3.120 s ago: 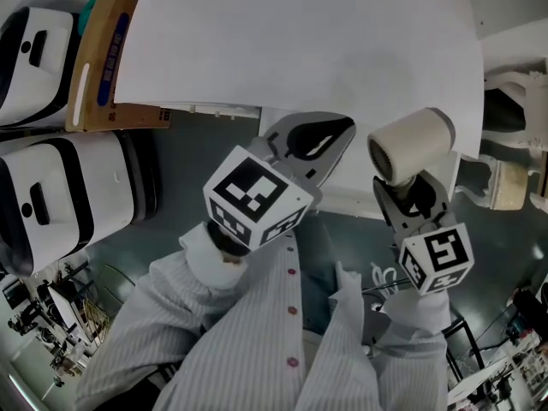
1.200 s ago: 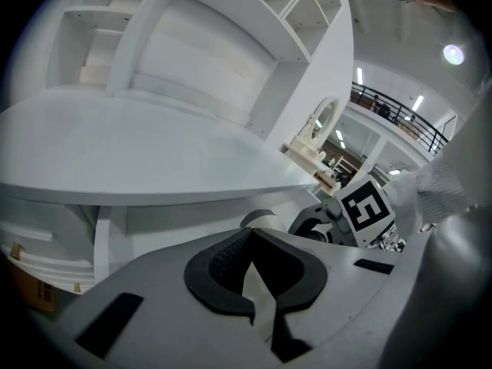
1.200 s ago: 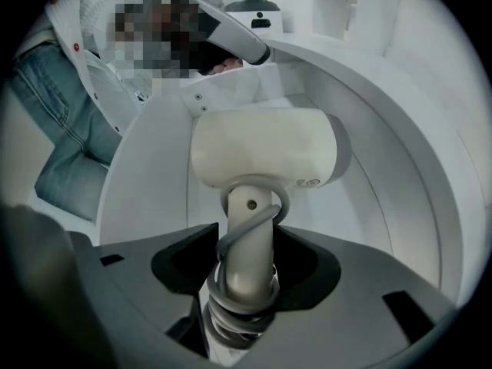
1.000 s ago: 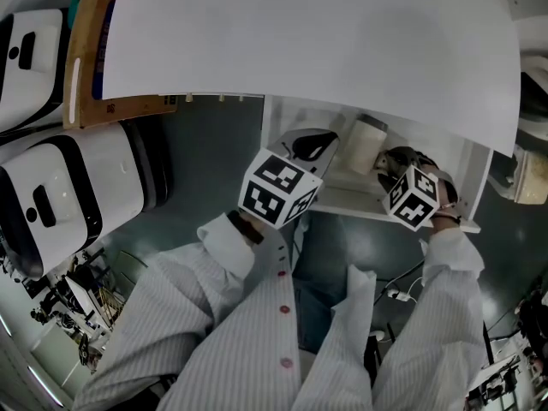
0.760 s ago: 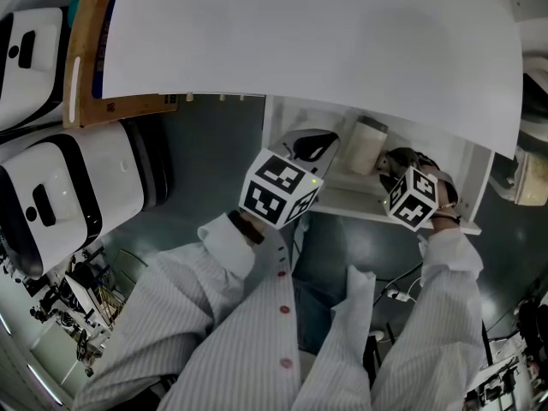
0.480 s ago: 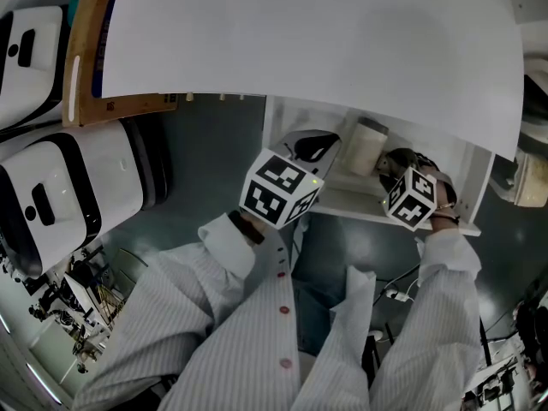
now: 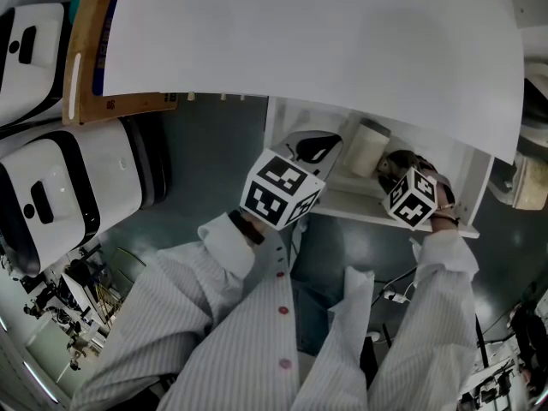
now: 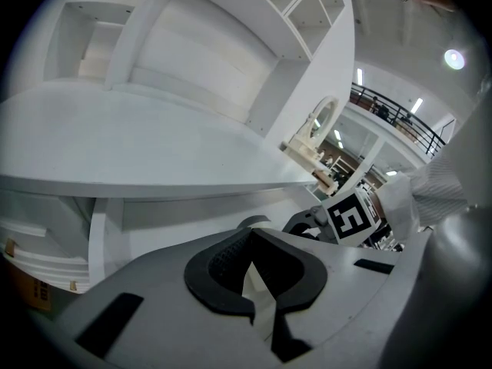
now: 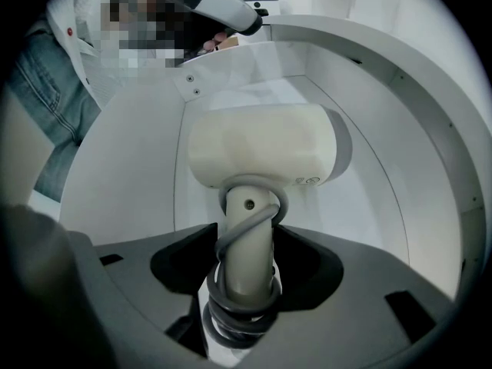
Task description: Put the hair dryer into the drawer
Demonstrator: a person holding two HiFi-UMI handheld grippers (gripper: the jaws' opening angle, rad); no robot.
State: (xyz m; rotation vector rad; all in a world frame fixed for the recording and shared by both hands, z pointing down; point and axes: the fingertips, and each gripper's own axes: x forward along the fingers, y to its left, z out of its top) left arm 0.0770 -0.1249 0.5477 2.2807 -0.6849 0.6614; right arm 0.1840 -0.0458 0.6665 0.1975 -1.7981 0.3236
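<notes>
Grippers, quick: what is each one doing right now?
Left gripper: closed, holding nothing.
Right gripper: closed on the hair dryer by its cord-wrapped handle, inside the drawer.

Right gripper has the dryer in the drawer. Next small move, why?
Probably lower the right gripper until the hair dryer rests on the drawer floor, then open. Jaws are shut on the cord-wrapped handle, head already inside the walls; contact unclear.

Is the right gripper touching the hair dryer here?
Touching. The right gripper view shows the jaws of the right gripper clamped on the cord-wrapped handle of the hair dryer.
</notes>
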